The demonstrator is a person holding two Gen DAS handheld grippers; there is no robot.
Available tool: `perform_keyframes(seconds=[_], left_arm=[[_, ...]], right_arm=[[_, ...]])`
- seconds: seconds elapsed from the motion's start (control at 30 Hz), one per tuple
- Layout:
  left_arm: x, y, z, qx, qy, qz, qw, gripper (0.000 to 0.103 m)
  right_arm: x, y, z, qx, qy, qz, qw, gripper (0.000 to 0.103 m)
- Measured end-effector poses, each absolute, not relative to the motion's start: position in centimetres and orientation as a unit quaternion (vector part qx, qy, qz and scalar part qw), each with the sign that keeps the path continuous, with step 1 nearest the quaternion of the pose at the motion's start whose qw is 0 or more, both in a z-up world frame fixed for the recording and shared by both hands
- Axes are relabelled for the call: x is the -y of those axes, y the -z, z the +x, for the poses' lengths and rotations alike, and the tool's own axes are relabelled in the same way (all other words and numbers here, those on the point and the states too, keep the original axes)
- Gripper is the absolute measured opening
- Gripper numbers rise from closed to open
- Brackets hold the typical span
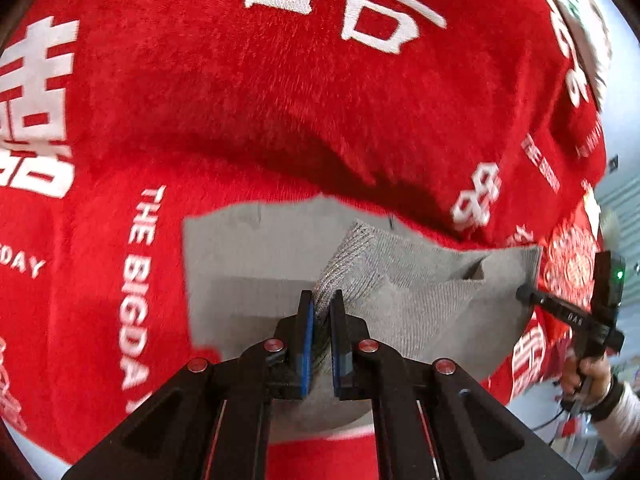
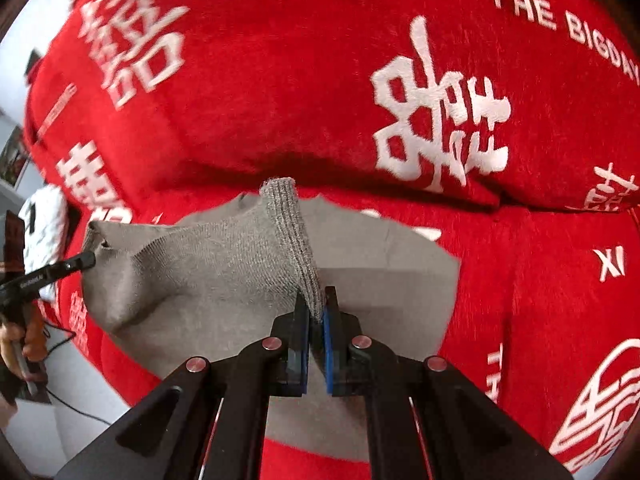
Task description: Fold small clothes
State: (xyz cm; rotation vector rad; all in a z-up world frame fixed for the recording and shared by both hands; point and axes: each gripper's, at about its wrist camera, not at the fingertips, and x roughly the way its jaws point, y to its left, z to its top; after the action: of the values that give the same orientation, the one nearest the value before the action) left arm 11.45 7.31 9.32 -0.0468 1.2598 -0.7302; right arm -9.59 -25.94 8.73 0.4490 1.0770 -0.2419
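A grey knitted sock (image 1: 420, 292) hangs stretched between both grippers, lifted off a flat grey sheet (image 1: 240, 248). My left gripper (image 1: 322, 300) is shut on a ribbed band of the sock. In the same view, the right gripper (image 1: 522, 293) pinches the sock's far corner. In the right wrist view the sock (image 2: 200, 272) runs leftward from my right gripper (image 2: 314, 300), which is shut on its ribbed band. The left gripper (image 2: 90, 259) holds the other end. The grey sheet (image 2: 380, 264) lies underneath.
A red plush blanket (image 1: 280, 100) with white characters and lettering covers the surface and rises in a thick fold (image 2: 280, 100) behind the sock. A person's hand (image 1: 588, 372) grips the right tool. A white fluffy item (image 2: 44, 220) and pale floor (image 2: 80, 420) show at left.
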Motion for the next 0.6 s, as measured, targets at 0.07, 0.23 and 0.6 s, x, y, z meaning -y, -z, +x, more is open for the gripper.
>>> perform_keyframes(seconds=[0.07,0.23,0.6], left_arm=[[-5.6,-8.0,12.9,-0.573,0.328,-0.015,0.751,0.008],[-2.3,-2.0,16.5,-0.601,0.271,-0.022,0.752,0.009],[-3.3,0.1,20.8,-0.606,0.140,0.010,0.783,0.009]], right_arm=[[27.2,-7.1,-8.1,-0.514,0.121,0.213,0.822,0.006],[31.0,0.1,-4.3,-0.554,0.139,0.247,0.783,0.006],[34.0,4.8,-3.7,-0.585,0.168,0.279,0.743,0.007]])
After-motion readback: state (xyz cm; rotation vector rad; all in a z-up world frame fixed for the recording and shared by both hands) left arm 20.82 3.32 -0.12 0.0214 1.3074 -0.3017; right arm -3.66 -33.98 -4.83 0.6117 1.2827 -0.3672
